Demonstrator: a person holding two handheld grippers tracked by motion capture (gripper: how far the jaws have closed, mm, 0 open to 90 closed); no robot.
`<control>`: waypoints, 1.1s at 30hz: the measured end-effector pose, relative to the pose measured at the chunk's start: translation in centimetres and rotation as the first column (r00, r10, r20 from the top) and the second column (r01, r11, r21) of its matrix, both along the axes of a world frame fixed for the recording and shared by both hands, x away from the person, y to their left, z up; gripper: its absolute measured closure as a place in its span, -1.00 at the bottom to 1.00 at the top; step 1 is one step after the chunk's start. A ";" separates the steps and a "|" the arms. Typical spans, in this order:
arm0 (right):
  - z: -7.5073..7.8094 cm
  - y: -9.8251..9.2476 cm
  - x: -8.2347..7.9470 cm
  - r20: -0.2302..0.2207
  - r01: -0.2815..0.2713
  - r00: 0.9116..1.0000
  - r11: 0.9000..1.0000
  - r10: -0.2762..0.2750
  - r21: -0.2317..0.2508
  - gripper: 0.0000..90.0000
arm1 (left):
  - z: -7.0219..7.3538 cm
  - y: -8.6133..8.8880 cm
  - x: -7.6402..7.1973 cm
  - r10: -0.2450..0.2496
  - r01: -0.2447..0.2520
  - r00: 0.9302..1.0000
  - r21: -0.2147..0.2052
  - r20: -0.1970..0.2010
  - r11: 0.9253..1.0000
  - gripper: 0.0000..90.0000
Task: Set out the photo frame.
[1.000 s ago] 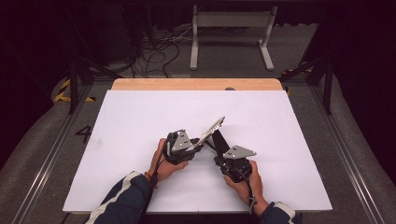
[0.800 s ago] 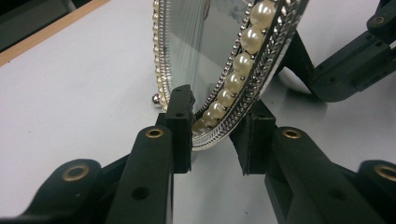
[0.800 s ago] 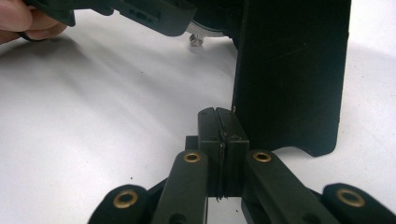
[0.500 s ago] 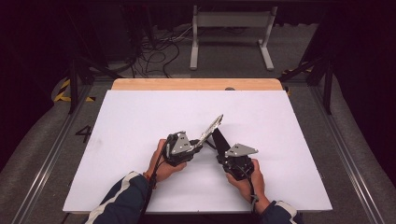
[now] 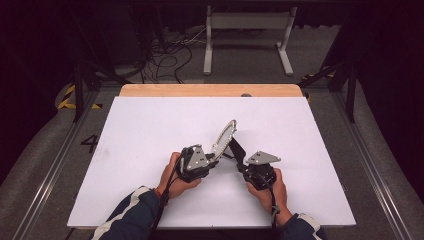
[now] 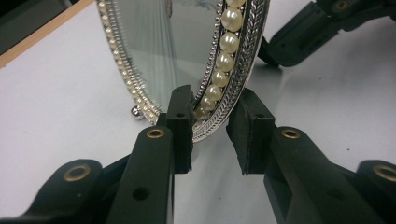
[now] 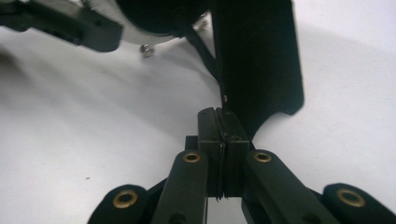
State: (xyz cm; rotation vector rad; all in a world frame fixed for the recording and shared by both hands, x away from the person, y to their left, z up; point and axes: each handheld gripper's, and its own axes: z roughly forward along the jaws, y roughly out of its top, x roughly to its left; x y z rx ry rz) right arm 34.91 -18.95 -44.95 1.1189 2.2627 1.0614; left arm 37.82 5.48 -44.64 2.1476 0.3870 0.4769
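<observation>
**Two claws steady an oval pearl-rimmed frame on the white tabletop**

An oval silver frame (image 5: 224, 138) stands tilted near the middle of the white tabletop (image 5: 150, 130), between the two hands. Its rim carries a ring of pearl beads inside a braided silver band, and in the left gripper view the glass face (image 6: 182, 42) reflects pale streaks. A small round foot (image 6: 136, 111) at the frame's lower edge rests on the tabletop.

The left claw (image 6: 210, 135) straddles the lower rim of the frame. Its jaws stand at a narrow gap: the left pad sits against the glass side of the rim, while the other pad is just beside the braided outer edge with a sliver of tabletop showing between them, so whether that pad presses on the rim I cannot tell. In the high view the left hand (image 5: 172, 175) holds this claw low, in front of the frame.

The right claw (image 7: 218, 140) is closed, its two pads pressed flat together on the bottom edge of the frame's black back stand (image 7: 254, 60), which rises as a dark flat panel behind the frame. In the high view the right hand (image 5: 267, 187) holds this claw just right of the frame, near the left one.
</observation>
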 end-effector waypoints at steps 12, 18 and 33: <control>0.0 -0.6 0.6 0.014 0.019 1.000 1.000 -0.018 -0.003 0.98 | 0.1 -0.1 -0.2 -0.018 0.018 1.000 -0.007 -0.021 1.000 0.59; -0.2 -1.1 1.0 0.004 0.041 0.999 0.999 -0.041 -0.007 0.98 | 0.2 -0.2 -0.2 -0.026 0.026 0.999 -0.007 -0.028 1.000 0.64; -0.3 -1.7 1.7 0.010 0.070 0.997 0.997 -0.070 -0.021 0.98 | 0.3 -0.6 -0.4 -0.026 0.025 0.999 -0.008 -0.042 1.000 0.66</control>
